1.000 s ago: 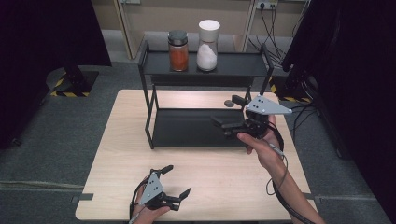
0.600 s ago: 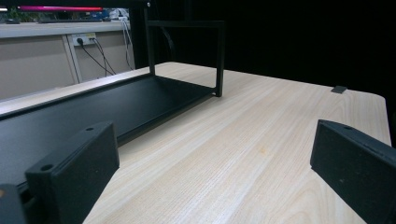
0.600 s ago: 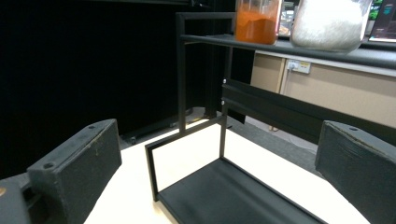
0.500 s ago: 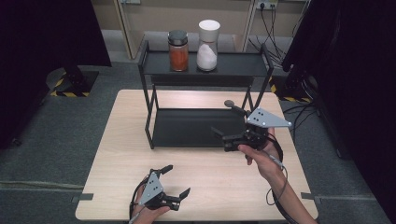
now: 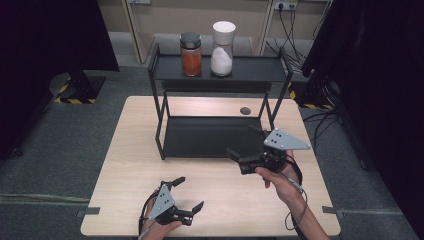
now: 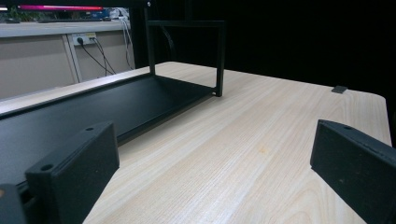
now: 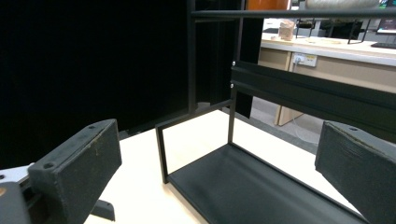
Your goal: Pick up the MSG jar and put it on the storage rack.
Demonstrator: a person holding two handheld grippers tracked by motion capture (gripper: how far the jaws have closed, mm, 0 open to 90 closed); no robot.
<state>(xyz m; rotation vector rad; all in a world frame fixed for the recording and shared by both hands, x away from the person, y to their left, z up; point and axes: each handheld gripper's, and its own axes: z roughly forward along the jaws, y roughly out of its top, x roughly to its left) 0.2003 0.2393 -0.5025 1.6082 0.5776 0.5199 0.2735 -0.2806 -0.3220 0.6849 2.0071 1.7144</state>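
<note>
A black two-tier rack (image 5: 250, 75) stands at the back of the wooden table (image 5: 130, 150). On its top shelf sit a jar of orange-red powder (image 5: 190, 54) and, right beside it, a white-capped jar of white grains (image 5: 223, 47). The lower shelf (image 5: 210, 137) is bare. My right gripper (image 5: 242, 141) hovers open at the lower shelf's front right corner, jaws pointing left, nothing between them. Near the table's front edge my left gripper (image 5: 190, 192) is open too and holds nothing. The left gripper view looks across the wood between wide-apart jaws (image 6: 210, 172) to the lower shelf (image 6: 93, 107). In the right gripper view the rack frame (image 7: 196, 121) stands beyond wide-apart jaws (image 7: 215, 177).
A small dark round hole (image 5: 245, 110) lies in the table under the rack's back right. Bare wood spreads between the two grippers. Cables and a wall socket (image 5: 285, 6) lie behind the table, and dark screens flank it on both sides.
My right gripper has drawn back from the rack's right end toward the person and dropped lower. The left gripper has stayed put, and both jars are unmoved.
</note>
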